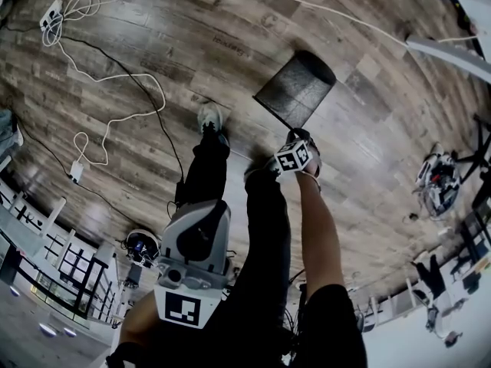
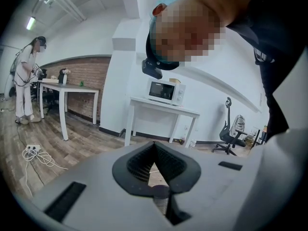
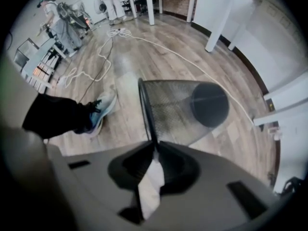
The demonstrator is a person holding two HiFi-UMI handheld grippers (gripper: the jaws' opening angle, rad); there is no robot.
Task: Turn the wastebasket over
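On floor (image 3: pixel 125 61), mesh wastebasket (image 3: pixel 183 112) lies on side; right gripper (image 3: pixel 155 147) pinches its near rim, jaws nearly together.

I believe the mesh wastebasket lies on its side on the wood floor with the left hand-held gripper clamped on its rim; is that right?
Not quite: it is the right hand-held gripper that is clamped on the rim of the wastebasket, as the right gripper view shows. The left hand-held gripper is shut on nothing. The rest holds.
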